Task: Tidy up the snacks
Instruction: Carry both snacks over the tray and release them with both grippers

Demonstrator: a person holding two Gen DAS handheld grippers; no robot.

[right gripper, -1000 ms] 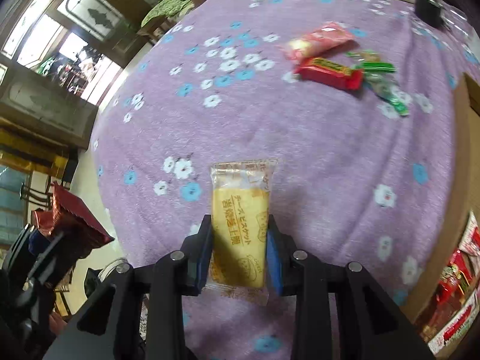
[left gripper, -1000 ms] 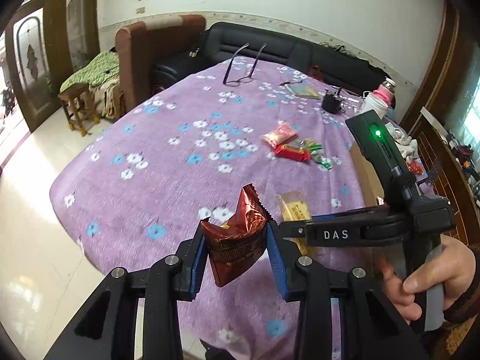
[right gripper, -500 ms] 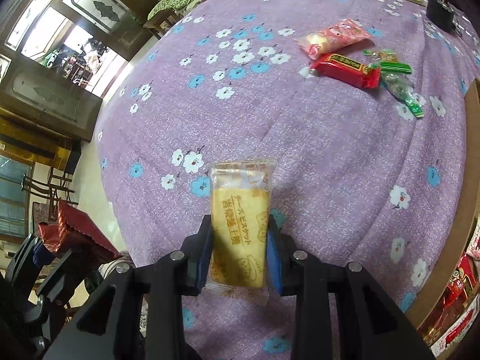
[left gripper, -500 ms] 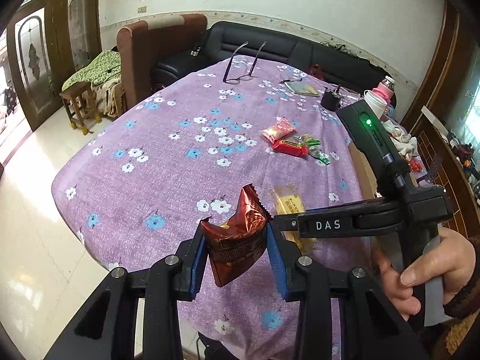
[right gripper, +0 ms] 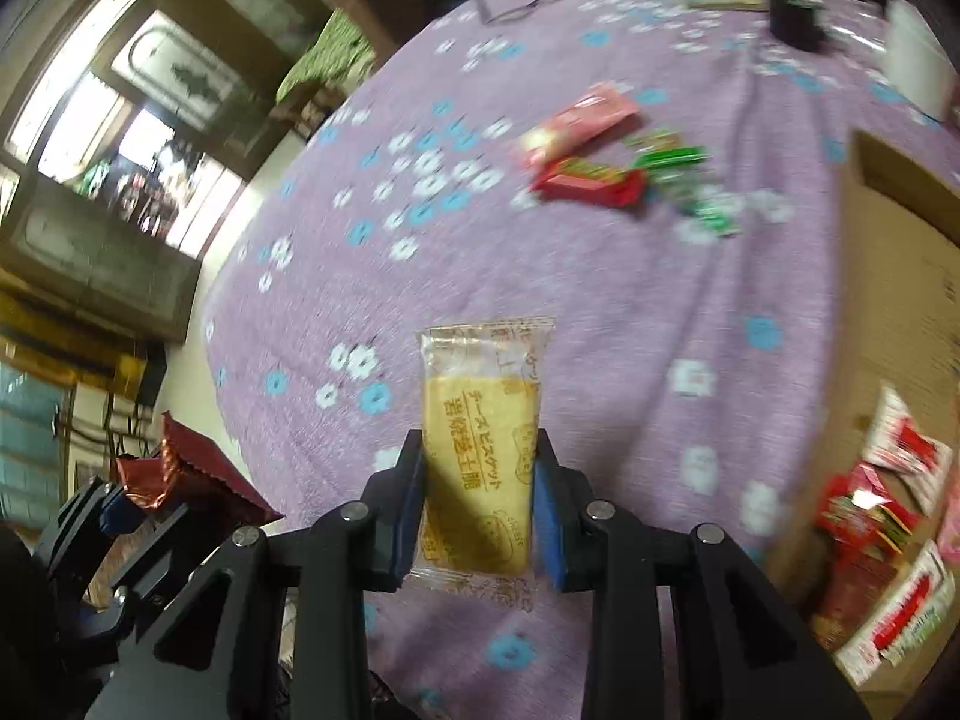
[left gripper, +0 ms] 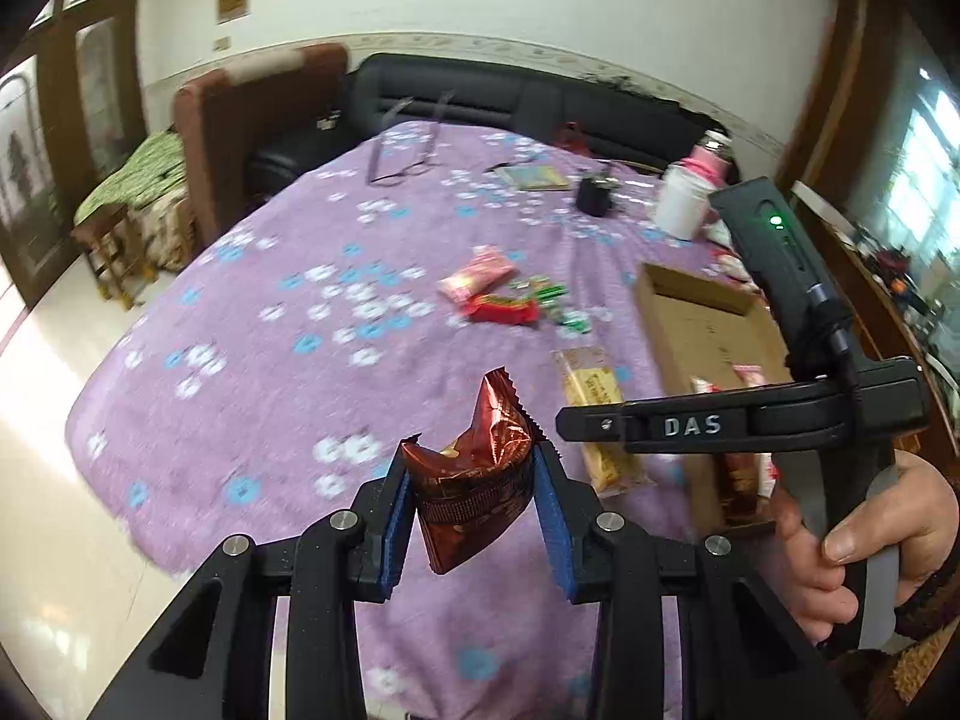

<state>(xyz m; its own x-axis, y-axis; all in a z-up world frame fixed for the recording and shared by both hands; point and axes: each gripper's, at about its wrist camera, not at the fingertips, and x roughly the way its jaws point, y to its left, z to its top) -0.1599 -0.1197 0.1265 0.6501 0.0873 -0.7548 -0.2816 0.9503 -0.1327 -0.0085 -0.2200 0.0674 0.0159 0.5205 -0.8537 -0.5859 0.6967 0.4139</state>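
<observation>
Purple flowered cloth covers the large table (left gripper: 252,396) that fills both views. Toward its right side sits an open cardboard box (right gripper: 888,324), shallow and brown, already holding several red-and-white snack packets (right gripper: 888,516) at its near end, so part of the sorting looks done. Near the middle of the table a small loose pile of snacks (right gripper: 600,162) waits: a pink packet, a red bar and a few green sweets, lying close together and well apart from the box. The left hand-held gripper (left gripper: 474,504) is closed on a crumpled dark red foil packet (left gripper: 480,480), held up off the cloth. The right hand-held gripper (right gripper: 477,510) is closed on a yellow biscuit packet (right gripper: 477,450) with Japanese lettering, also lifted clear of the table. Judging by this, both held packets are likely bound for the box, with the central pile left afterwards. Much is blurred: the loose snacks and the far clutter, including glasses, a booklet, a dark object and a white container, cannot be read in detail. The box's far right side is cut off by the frame edge, so its full contents are unknown.
</observation>
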